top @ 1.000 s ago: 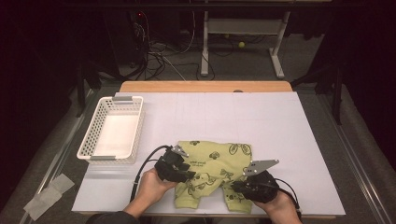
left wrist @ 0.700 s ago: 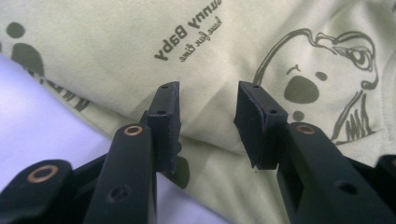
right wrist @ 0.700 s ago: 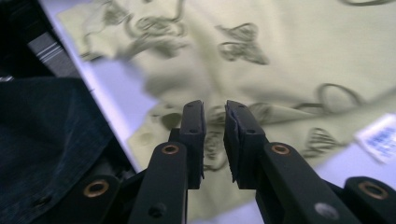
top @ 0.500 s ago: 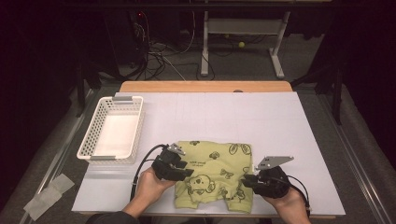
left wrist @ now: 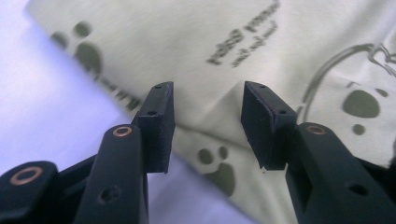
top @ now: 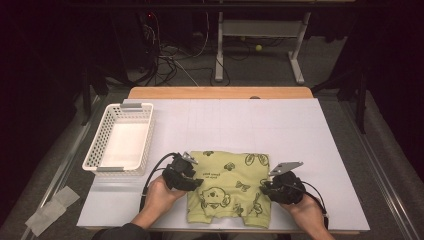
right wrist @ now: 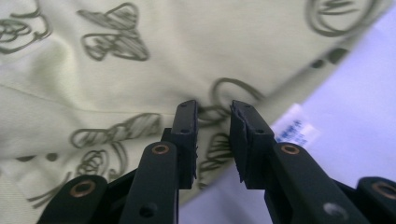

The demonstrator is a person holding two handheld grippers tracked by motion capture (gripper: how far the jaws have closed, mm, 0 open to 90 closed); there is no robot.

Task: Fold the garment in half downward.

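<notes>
item: pale yellow-green cotton child's garment with dark printed cartoon animals, butterflies and small lettering | state: folded flat into a rough rectangle, small white label at one edge | place: near front edge of white table

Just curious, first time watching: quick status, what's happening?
Left gripper and right gripper open, jaws just been opening, nothing pinched. Folded yellow-green printed cloth garment flat between them. White plastic basket off left, nothing blocking.
</notes>
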